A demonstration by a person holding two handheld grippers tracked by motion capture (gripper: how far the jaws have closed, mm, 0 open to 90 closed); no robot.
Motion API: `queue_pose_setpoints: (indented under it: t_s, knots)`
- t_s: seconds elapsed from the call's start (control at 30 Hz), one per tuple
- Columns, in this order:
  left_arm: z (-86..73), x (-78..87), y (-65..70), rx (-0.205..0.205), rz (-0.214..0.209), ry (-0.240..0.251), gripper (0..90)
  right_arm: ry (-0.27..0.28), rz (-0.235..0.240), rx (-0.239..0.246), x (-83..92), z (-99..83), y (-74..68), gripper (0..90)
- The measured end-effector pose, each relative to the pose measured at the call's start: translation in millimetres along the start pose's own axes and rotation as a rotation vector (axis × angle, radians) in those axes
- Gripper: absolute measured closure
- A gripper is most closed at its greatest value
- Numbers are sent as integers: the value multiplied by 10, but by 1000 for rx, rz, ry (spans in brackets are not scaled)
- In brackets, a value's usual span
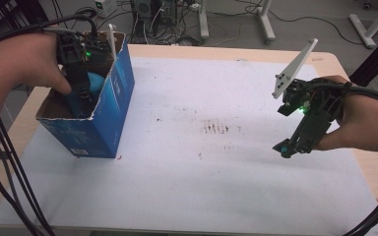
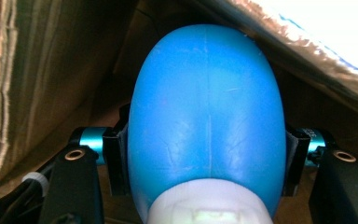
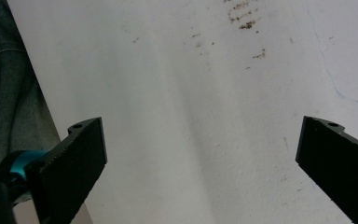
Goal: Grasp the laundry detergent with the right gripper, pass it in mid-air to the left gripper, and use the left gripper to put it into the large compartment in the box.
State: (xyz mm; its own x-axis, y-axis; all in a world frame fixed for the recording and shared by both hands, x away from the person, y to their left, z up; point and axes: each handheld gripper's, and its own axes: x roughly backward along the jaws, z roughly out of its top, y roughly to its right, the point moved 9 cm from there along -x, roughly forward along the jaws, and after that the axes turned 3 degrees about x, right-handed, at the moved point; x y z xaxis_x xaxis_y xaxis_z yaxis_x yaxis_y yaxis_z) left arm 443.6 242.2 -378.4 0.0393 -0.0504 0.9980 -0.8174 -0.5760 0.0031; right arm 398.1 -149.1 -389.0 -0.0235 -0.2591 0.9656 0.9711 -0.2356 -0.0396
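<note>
Pretty sure I was working in a lab or some kind of test room, not anybody's home. The desk (image 1: pixel 325 61) was a plain light wood top with a stained white sheet (image 1: pixel 216 162) spread over it. Behind it the grey floor (image 1: pixel 315 24) was a mess of loose cables (image 1: pixel 152 29) running to a power strip (image 1: pixel 103 6) and what looked like a computer tower (image 1: pixel 142 7). White metal stand legs (image 1: pixel 266 22) stood back there too, more at the far right. I also had thick black cables (image 1: pixel 10 177) hanging down my side of the desk. Typical rig room clutter.
</note>
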Motion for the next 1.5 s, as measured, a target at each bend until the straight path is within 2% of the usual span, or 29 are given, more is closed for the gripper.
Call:
queue_pose_setpoints:
  t_s: [0.1,0.43,0.67,0.9,1.2,1.33,1.4,1.47,1.5]
  knots:
    - [13,36,2,3,-3,20,353,2,0,0,4,-1,4,9]
    - [-22,126,26,21,4,9,298,2,-1,-7,24,-20,-13,9]
    - [-49,299,39,37,25,12,242,13,-6,-12,55,-35,5,9]
    - [-76,533,116,18,52,31,175,23,-2,-2,115,-53,24,9]
    - [-4,868,259,-42,70,46,138,23,-7,21,226,4,40,9]
    - [96,972,343,-87,67,58,114,13,-7,28,270,13,70,9]
    - [153,1011,394,-110,60,66,109,6,-5,47,294,16,88,9]
    - [224,1040,451,-150,49,74,109,-9,-4,52,314,14,99,9]
    - [224,1040,451,-150,49,74,108,-9,-4,52,314,14,99,9]
